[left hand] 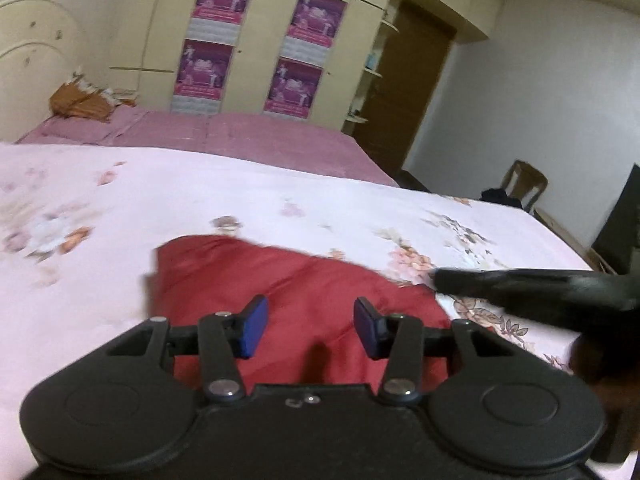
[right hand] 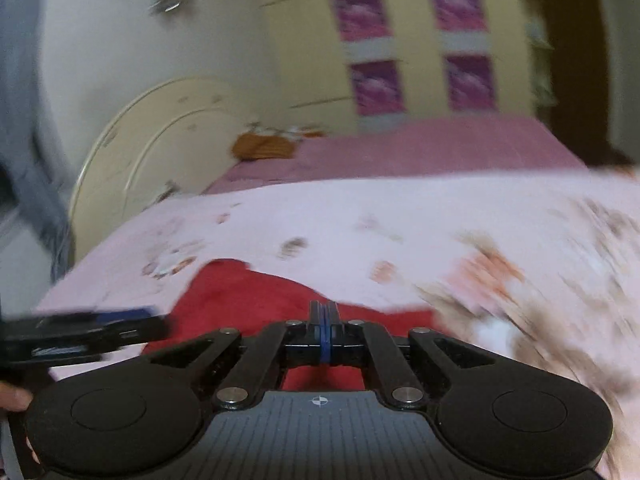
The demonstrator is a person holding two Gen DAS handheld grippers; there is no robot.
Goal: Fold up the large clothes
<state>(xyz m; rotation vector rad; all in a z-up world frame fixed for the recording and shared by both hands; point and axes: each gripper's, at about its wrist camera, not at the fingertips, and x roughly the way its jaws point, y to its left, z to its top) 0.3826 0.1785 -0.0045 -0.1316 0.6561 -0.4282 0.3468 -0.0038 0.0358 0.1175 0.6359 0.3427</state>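
Observation:
A dark red garment (left hand: 280,280) lies bunched on the pale floral bedsheet (left hand: 120,208) near the bed's front edge. My left gripper (left hand: 310,326) hangs just above it, jaws open, nothing between the blue pads. In the right wrist view the red garment (right hand: 248,300) lies under my right gripper (right hand: 325,320), whose pads are pressed together with no cloth seen between them. The right gripper also shows as a blurred black bar at the right of the left wrist view (left hand: 520,284), and the left gripper shows at the left of the right wrist view (right hand: 92,328).
A pink bedspread (left hand: 240,136) covers the far bed, with an orange cloth pile (left hand: 80,102) by the cream headboard (left hand: 32,60). A cream wardrobe with purple posters (left hand: 256,40) stands behind. A wooden chair (left hand: 524,184) and brown door (left hand: 408,80) are at the right.

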